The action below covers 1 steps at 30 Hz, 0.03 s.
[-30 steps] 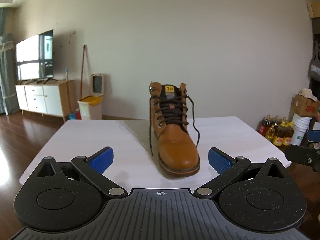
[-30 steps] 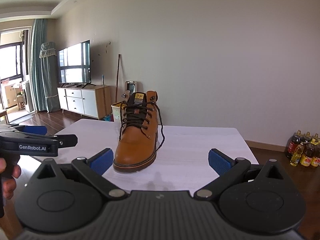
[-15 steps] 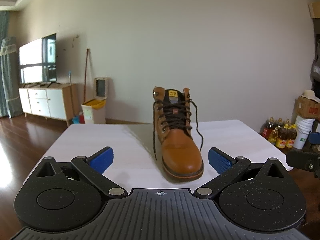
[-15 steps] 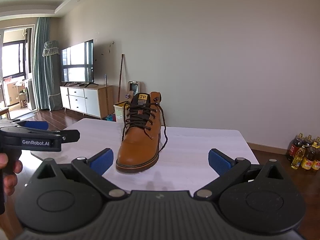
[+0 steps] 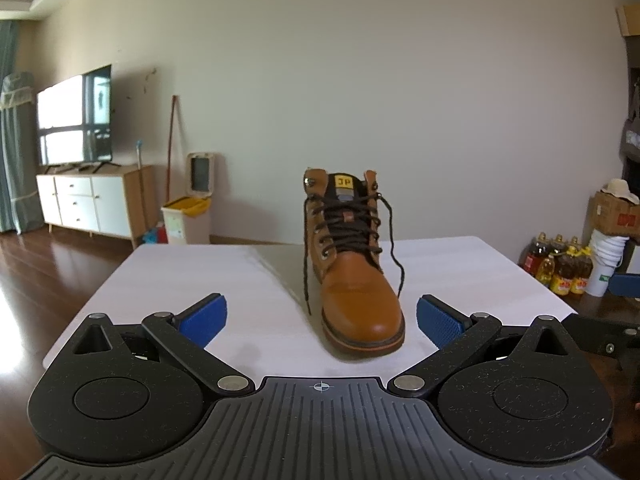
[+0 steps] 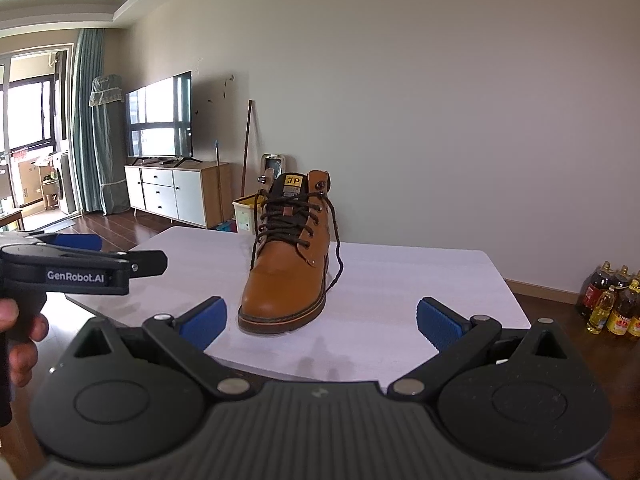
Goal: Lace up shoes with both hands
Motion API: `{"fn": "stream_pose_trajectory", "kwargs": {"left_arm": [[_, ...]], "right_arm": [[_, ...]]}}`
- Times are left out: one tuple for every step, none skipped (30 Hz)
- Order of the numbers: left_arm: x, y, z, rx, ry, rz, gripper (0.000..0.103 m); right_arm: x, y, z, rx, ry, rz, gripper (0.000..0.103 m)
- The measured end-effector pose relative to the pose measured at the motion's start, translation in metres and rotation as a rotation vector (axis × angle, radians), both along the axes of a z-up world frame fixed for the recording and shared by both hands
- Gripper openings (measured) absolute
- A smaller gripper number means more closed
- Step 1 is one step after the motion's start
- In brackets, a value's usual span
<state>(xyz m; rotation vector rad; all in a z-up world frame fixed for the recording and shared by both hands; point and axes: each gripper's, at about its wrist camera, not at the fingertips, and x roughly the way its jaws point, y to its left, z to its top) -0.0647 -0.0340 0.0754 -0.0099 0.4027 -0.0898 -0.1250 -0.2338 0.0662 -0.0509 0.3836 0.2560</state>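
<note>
Tan lace-up boot (image 5: 352, 272), dark laces (image 5: 394, 248) untied, upright on white table (image 5: 180, 272); left gripper (image 5: 322, 314) and right gripper (image 6: 322, 314) wide open, empty.

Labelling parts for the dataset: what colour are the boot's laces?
Dark brown laces on the tan boot; clearest in the left wrist view.

right claw (image 5: 612, 320) cut by frame edge, bottle labels (image 6: 616, 320) unreadable
</note>
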Motion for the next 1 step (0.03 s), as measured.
{"fn": "stream_pose_trajectory", "kwargs": {"left_arm": [[-0.0003, 0.0, -0.0001, -0.002, -0.001, 0.0, 0.103]], "right_arm": [[-0.0001, 0.0001, -0.0006, 0.0, 0.001, -0.001, 0.102]]}}
